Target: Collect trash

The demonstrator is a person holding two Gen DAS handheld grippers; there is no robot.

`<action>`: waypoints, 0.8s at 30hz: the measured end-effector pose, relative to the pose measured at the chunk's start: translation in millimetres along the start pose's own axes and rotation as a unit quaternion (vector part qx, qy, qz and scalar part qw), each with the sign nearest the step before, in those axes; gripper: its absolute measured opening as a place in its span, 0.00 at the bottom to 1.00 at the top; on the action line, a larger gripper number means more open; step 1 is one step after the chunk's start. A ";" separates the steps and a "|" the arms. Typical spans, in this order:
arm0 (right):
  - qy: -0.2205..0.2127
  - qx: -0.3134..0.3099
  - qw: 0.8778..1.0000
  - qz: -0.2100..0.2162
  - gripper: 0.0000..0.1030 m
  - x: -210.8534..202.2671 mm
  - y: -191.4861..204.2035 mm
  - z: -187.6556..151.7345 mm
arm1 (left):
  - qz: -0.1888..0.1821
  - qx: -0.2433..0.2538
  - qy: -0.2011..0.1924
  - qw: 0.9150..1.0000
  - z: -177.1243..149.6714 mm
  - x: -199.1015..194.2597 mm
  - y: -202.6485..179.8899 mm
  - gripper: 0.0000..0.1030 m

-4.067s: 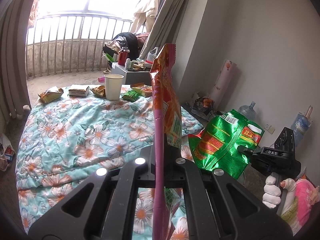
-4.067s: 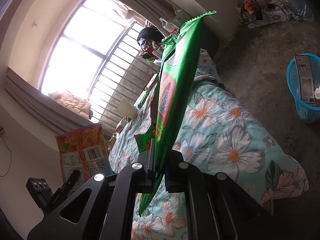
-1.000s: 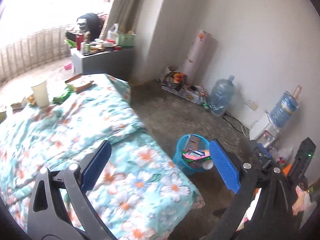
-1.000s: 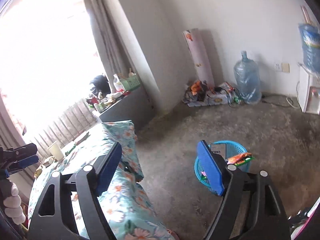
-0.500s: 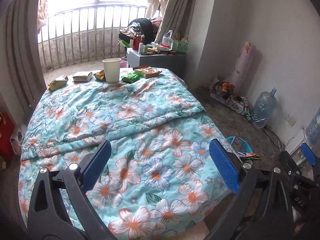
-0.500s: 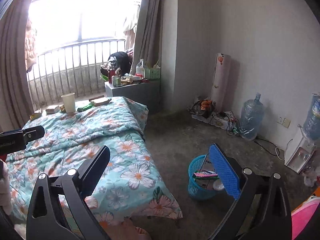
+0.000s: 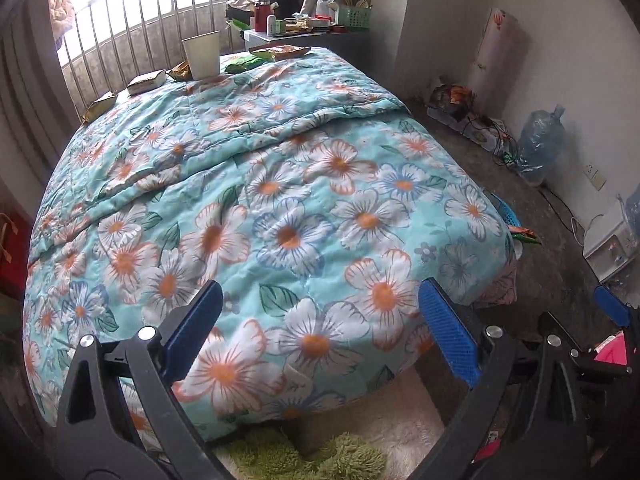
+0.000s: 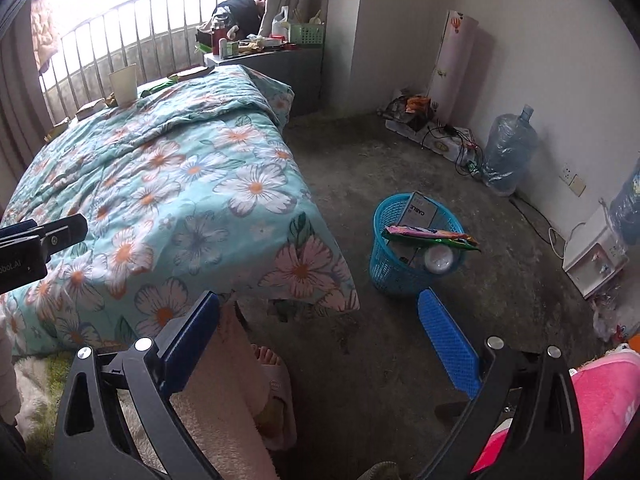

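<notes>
My left gripper [image 7: 320, 332] is open and empty, held over the near end of the bed with the floral quilt [image 7: 280, 200]. At the bed's far end lie a white paper cup [image 7: 202, 54], a green wrapper [image 7: 242, 64], an orange snack bag [image 7: 280, 52], a small box [image 7: 146, 82] and a yellow packet [image 7: 98, 106]. My right gripper [image 8: 318, 336] is open and empty above the floor beside the bed. The blue trash basket [image 8: 412, 252] stands on the floor and holds a box and snack bags [image 8: 430, 236]. Its rim peeks past the bed in the left wrist view [image 7: 506, 210].
A grey cabinet [image 8: 276, 66] with bottles stands by the window railing. Two water jugs [image 8: 506, 152], a power strip with cables [image 8: 440, 136] and a white appliance [image 8: 596, 256] line the right wall. My slippered foot [image 8: 272, 384] and a green shag rug [image 7: 304, 456] are below.
Both snack bags went from my grippers into the blue basket. Both grippers are open now. The left has swung back over the bed and dipped closer; the right has tilted down toward floor and basket.
</notes>
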State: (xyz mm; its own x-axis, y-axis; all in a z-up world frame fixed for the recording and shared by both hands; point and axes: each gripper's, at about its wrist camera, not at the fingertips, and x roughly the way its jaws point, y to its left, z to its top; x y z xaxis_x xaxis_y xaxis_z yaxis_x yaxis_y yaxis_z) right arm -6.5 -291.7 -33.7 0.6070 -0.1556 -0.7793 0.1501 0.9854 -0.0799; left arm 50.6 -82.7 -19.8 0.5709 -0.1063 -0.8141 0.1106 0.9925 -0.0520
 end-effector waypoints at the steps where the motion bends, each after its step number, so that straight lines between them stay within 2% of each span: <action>1: 0.000 -0.001 1.000 -0.002 0.94 -0.2 -0.5 0.1 | 0.000 0.003 0.001 1.000 -0.3 -0.5 -2.1 0.91; 10: -0.010 -0.010 1.000 -0.008 0.94 -4.8 -3.5 1.8 | 0.005 0.013 -0.014 1.000 -0.3 -10.2 -9.3 0.91; 24: -0.025 -0.009 1.000 -0.003 0.94 -13.6 -3.4 5.0 | 0.017 -0.011 -0.019 1.000 -0.4 -16.5 4.7 0.91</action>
State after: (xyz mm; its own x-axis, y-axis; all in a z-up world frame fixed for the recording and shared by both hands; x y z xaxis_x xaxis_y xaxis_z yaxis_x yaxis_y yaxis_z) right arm -11.4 -293.3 -19.8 0.6441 -0.1636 -0.7472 0.1395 0.9856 -0.0955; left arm 41.3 -76.3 -6.8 0.6050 -0.0736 -0.7928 0.0719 0.9967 -0.0376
